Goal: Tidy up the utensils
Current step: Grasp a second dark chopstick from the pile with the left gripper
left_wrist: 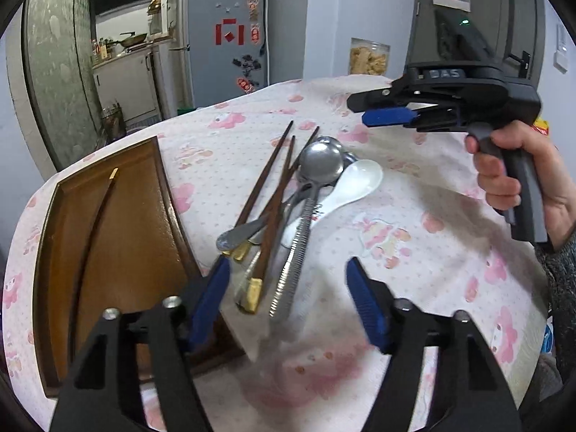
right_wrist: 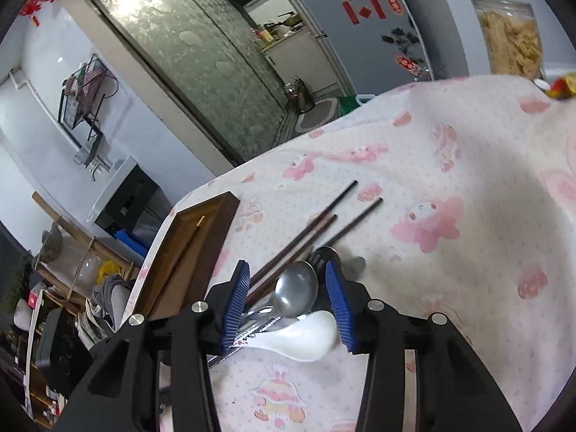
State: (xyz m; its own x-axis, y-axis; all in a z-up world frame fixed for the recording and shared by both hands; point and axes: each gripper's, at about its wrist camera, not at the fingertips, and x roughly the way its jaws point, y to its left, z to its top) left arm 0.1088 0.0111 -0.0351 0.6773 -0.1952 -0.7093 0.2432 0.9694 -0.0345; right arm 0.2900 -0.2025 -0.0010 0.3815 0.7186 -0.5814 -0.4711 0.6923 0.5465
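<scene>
On the pink-patterned tablecloth (left_wrist: pixel 414 194) lies a loose heap of utensils, just right of the brown wooden tray (left_wrist: pixel 144 223). Three dark chopsticks (left_wrist: pixel 266 172) run with their long axes from near-left to far-right, gold-capped butts toward me and thin tips pointing away. A steel spoon (left_wrist: pixel 320 165) rests on top, bowl at the far end, its ribbed handle (left_wrist: pixel 291 266) running back toward my left gripper (left_wrist: pixel 288 284), whose jaws I hold wide, spread either side of the handle's near end without touching it. Beneath the steel spoon a white ceramic spoon (left_wrist: pixel 356 180) angles off to the right, bowl farthest. One chopstick (left_wrist: pixel 97 216) already lies lengthwise in the tray, gold end away from me. My right gripper (right_wrist: pixel 288 302) is also spread wide, its blue pads (right_wrist: pixel 338 306) flanking the steel spoon's bowl; from the right wrist view they appear clear of it, though I cannot be certain.
</scene>
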